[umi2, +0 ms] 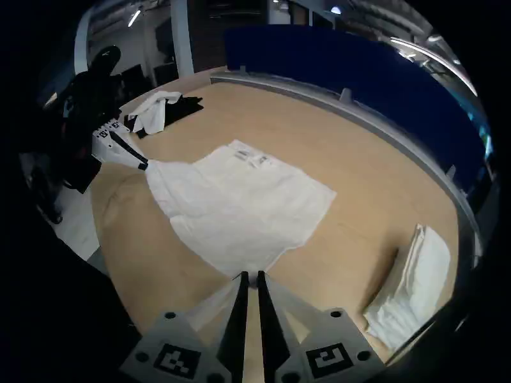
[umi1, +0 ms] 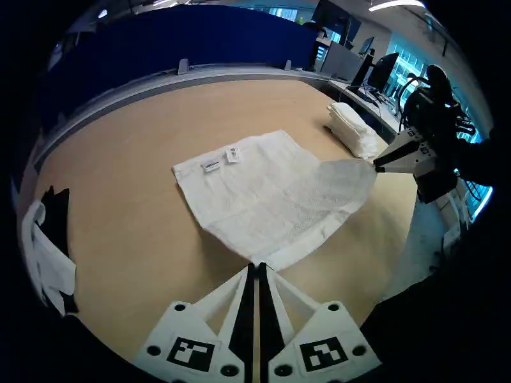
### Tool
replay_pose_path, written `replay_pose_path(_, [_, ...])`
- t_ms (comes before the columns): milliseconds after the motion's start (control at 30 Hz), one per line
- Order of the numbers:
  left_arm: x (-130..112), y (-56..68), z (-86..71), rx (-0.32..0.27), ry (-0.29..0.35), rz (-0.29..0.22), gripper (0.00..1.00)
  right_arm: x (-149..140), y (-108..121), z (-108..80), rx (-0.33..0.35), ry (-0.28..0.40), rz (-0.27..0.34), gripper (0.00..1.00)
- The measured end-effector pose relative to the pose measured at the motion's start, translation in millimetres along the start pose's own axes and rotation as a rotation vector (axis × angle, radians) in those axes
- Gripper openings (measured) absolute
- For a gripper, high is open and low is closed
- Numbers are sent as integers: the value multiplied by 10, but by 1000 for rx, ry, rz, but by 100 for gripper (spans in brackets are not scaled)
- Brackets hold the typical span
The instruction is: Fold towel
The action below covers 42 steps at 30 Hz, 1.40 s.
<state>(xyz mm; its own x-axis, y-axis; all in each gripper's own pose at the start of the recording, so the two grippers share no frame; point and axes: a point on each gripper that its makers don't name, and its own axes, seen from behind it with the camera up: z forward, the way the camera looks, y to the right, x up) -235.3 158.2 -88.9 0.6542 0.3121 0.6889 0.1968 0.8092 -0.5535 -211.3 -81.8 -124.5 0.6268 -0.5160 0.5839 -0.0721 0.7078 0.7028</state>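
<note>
The towel (umi1: 268, 191) is white and lies mostly flat on the pale wooden counter (umi1: 128, 210), straight ahead of both hand-held grippers. The left hand-held gripper (umi1: 257, 267) has its two fingers pressed together on the towel's nearest corner. The cloth runs right up into the fingertips.

Ahead of it and off to its right, the right hand-held gripper (umi1: 377, 167) pinches the neighbouring corner in the same way, fingers closed on the fabric. In the right gripper view the towel's corner likewise ends between that gripper's own nearly touching fingers.

The hemmed edge strung between the two pinched corners looks raised off the counter. The cloth near the right hand-held gripper appears thin and lit through. The rest of the towel, farther from both grippers, rests on the wood. Two small tags (umi1: 222, 159) sit at its far edge.

A stack of folded white towels (umi1: 350, 127) lies just beyond the right hand-held gripper as seen from the left one, close to the counter's edge. Well to the left of the left hand-held gripper is a loose heap of black and white cloth (umi1: 45, 255). A blue partition (umi1: 191, 38) stands along the counter's far side.
</note>
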Motion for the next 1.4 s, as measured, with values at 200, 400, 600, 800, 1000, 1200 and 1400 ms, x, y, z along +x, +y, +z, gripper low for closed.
replay_pose_path(200, [70, -11, -10, -1, 12, -11, 5, 42, 9, 23, -1, 6, 1, 10])
replay_pose_path(400, [187, -109, -3, 6, 29, -36, 5, 173, 98, 73, -8, 19, -5, 10])
replay_pose_path(600, [343, -241, 55, 14, 45, -61, 5, 352, 258, 183, -19, 30, -7, 10])
replay_pose_path(800, [555, -414, 162, 32, 58, -76, 5, 549, 473, 338, -39, 36, -13, 10])
replay_pose_path(1000, [807, -637, 323, 51, 66, -100, 5, 739, 735, 512, -69, 39, -5, 10])
replay_pose_path(1200, [1020, -890, 556, 76, 66, -114, 5, 867, 993, 697, -104, 41, 23, 10])
replay_pose_path(1400, [1056, -999, 726, 80, 47, -102, 5, 854, 1110, 824, -113, 27, 49, 10])
